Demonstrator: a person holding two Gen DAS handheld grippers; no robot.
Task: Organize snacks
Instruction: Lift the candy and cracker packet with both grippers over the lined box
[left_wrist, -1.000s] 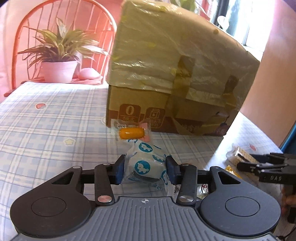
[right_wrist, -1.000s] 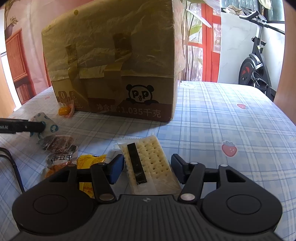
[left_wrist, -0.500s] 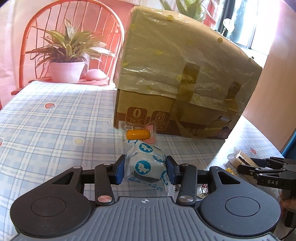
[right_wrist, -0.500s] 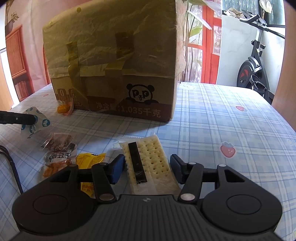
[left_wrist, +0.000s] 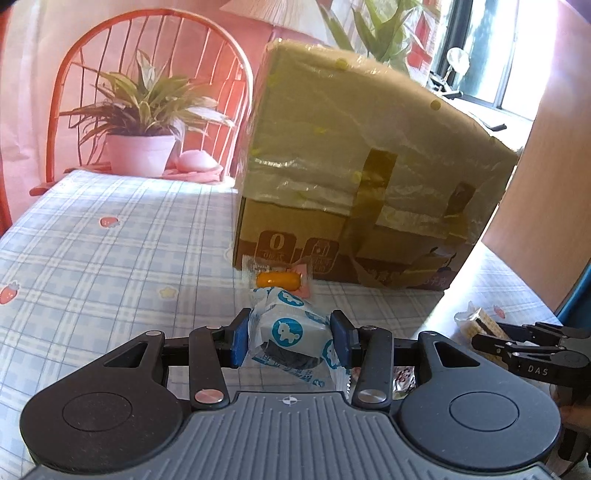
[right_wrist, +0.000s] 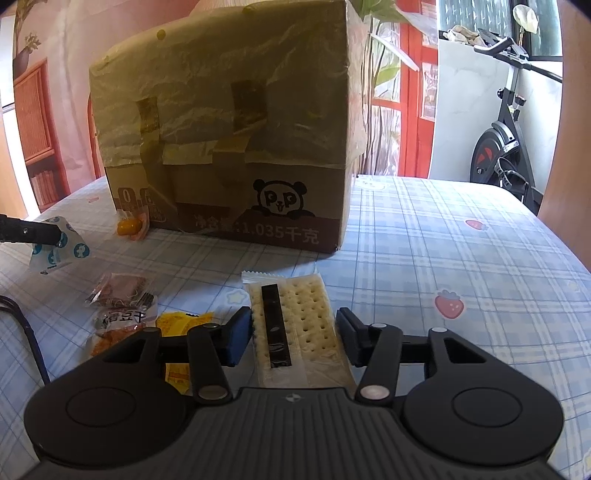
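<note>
My left gripper (left_wrist: 290, 341) pinches the blue-and-white snack packet (left_wrist: 291, 332), lifted off the table in front of the cardboard box (right_wrist: 229, 147). My right gripper (right_wrist: 293, 336) has just been closing around the cracker packet (right_wrist: 295, 325) lying before the box; I can't tell whether its pads touch it.

Desk (left_wrist: 110, 236) covered in blue plaid cloth with strawberry prints. Red spindle-back chair (left_wrist: 74, 59) at far end; potted plant (left_wrist: 140, 129) in pink pot before it. Exercise bike (right_wrist: 506, 140) beside red door frame (right_wrist: 410, 96). Bright daylight through window (left_wrist: 491, 48).
</note>
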